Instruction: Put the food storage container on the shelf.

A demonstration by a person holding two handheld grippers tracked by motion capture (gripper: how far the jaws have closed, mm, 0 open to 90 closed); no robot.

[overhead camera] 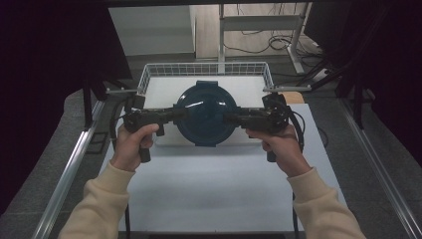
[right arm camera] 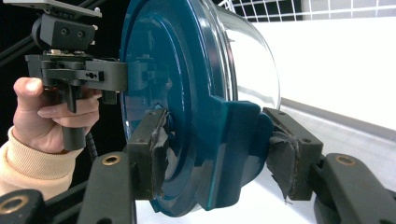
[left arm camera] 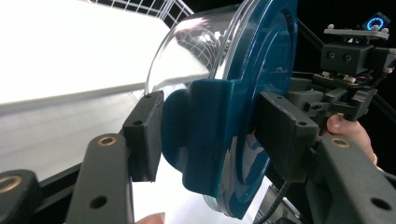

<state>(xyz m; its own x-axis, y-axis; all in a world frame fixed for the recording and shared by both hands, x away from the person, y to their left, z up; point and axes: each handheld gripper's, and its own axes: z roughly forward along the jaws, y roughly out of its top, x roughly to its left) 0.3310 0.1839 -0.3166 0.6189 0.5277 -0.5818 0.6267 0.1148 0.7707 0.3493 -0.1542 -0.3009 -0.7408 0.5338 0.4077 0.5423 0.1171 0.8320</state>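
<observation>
Both hand-held grippers, left [overhead camera: 180, 114] and right [overhead camera: 230, 118], are clamped on the container's [overhead camera: 206, 113] side handles; it's lifted above the tabletop [overhead camera: 209, 189], placement remains.

1. A white tabletop [overhead camera: 209, 189] runs from the near edge away from the person, its near part bare.
2. A white wire basket [overhead camera: 149, 74] stands at its far end, with a low mesh wall along the far and side edges.
3. A flat white board [overhead camera: 164, 89] lies inside the basket, and its front edge shows as a raised lip above the tabletop.
4. Grey floor [overhead camera: 45, 164] borders the tabletop on both sides.
</observation>
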